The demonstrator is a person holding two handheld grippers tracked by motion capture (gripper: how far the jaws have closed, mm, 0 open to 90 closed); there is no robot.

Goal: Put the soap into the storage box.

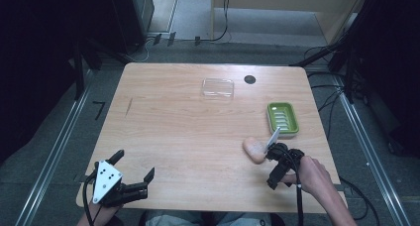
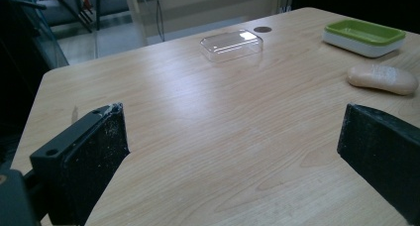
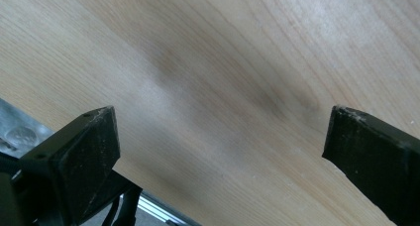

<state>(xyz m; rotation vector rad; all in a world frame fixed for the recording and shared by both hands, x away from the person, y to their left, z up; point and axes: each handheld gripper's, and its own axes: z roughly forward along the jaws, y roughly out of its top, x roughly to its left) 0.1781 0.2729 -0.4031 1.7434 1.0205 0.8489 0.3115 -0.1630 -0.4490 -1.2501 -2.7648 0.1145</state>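
We hold our right claw (image 1: 277, 159) with jaws wide and empty, just beside the pale oval soap bar (image 1: 254, 149), which lies on the light wooden desk (image 1: 188, 132) at five o'clock. The green rectangular soap dish (image 1: 283, 118) sits near it at three o'clock. Our left claw (image 1: 133, 169) rests wide and empty at seven o'clock.

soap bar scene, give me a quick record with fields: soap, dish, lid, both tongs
soap: tan bar lying flat on the table, beside the right tongs
dish: green soap dish, nothing in it, just beyond the soap
lid: clear plastic lid near the far edge
left tongs: open, nothing between them, at the near left corner
right tongs: open, nothing between them
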